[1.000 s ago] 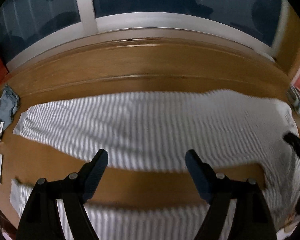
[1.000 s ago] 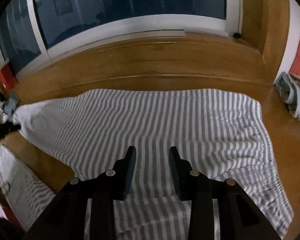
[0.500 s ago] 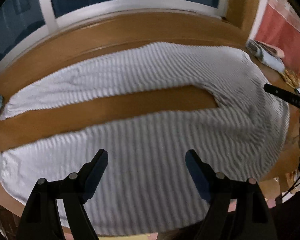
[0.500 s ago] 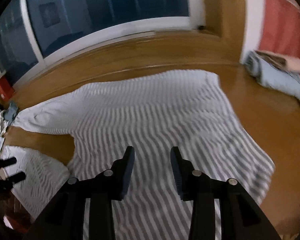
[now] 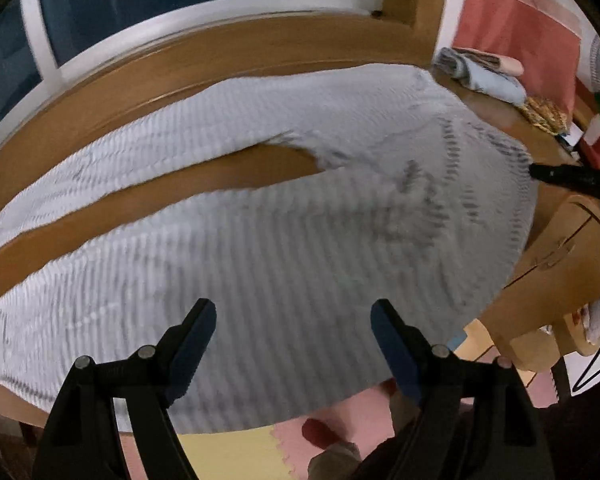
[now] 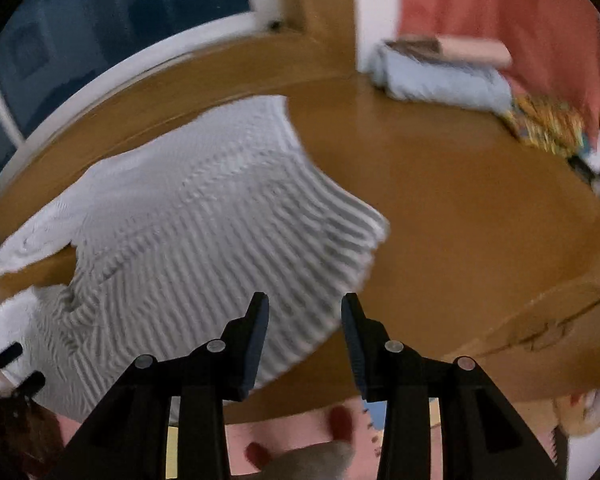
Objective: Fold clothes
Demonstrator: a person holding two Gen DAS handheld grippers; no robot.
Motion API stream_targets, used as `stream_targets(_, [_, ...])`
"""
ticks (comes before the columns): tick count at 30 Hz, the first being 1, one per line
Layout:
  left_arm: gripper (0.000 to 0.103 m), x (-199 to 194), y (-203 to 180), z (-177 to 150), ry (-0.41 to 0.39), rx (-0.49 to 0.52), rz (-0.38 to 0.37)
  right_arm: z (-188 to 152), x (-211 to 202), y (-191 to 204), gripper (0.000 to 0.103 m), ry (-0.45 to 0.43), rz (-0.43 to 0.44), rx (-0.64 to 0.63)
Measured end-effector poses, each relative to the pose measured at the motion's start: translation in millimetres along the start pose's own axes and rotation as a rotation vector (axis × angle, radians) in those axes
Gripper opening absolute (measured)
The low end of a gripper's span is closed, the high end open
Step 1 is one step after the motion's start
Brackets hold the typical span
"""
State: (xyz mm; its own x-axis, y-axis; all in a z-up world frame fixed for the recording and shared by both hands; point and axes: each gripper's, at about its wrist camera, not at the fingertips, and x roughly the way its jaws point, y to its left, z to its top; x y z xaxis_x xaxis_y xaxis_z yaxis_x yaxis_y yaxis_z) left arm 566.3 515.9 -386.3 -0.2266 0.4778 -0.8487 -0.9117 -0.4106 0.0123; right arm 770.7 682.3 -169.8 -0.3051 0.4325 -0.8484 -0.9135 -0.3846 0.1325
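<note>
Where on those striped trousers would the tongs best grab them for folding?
Probably the waistband edge of the striped trousers, nearest the right tongs, coming from the table's near side: the cloth lies flat, so only its edge gives something to pinch.

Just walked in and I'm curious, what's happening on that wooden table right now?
A person with a gripper in each hand is working on folding clothes. A striped pair of trousers lies spread flat on the wooden table, legs apart, not yet folded. The left gripper and the right gripper both hang above it with jaws open, holding nothing. A pile of folded clothes sits at the far corner of the table.
</note>
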Motion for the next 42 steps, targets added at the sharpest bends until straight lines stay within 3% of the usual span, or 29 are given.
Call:
stream_targets(5, [0.079, 6, -46, 15, -0.004, 0.02, -0.043, 8, 19, -31, 0.038, 0.092, 0.122, 0.086])
stream_targets(9, [0.079, 19, -84, 23, 0.014, 0.046, -0.086, 13, 29, -31, 0.038, 0.11, 0.195, 0.073])
stream_targets(10, [0.079, 21, -93, 26, 0.016, 0.057, -0.09, 14, 30, -29, 0.036, 0.114, 0.202, 0.055])
stream_targets(13, [0.079, 27, -125, 33, 0.029, 0.104, -0.111, 19, 33, -25, 0.011, 0.128, 0.223, -0.008])
stream_targets(16, [0.079, 33, -150, 38, 0.034, 0.132, -0.128, 26, 28, -26, 0.004, 0.115, 0.252, -0.051])
stream_targets(24, [0.079, 54, -196, 56, 0.0, 0.116, -0.107, 50, 14, -33, 0.004, 0.126, 0.426, -0.083])
stream_targets(25, [0.077, 56, -198, 58, -0.01, 0.107, -0.087, 53, 12, -33, 0.004, 0.127, 0.437, -0.097])
stream_targets(26, [0.062, 57, -199, 59, -0.016, 0.092, -0.08, 54, 11, -34, 0.004, 0.127, 0.447, -0.122])
stream_targets(28, [0.035, 60, -195, 63, -0.005, 0.048, -0.095, 54, 7, -34, 0.005, 0.122, 0.455, -0.212])
stream_targets(31, [0.024, 59, -190, 68, -0.008, -0.003, -0.118, 49, 0, -33, 0.011, 0.083, 0.436, -0.417])
stream_targets(33, [0.022, 56, -189, 68, -0.009, -0.018, -0.12, 41, -9, -34, 0.023, 0.008, 0.386, -0.592])
stream_targets(35, [0.022, 54, -192, 69, -0.012, -0.016, -0.105, 29, -18, -31, 0.051, -0.091, 0.341, -0.786])
stream_targets(36, [0.022, 54, -194, 70, -0.011, -0.015, -0.097, 22, -21, -29, 0.055, -0.139, 0.327, -0.875])
stream_targets(38, [0.022, 52, -196, 70, -0.013, -0.018, -0.085, 9, -22, -23, 0.056, -0.203, 0.325, -1.023])
stream_targets(42, [0.022, 46, -197, 70, -0.021, -0.027, -0.071, -8, -9, -6, 0.055, -0.231, 0.34, -1.216])
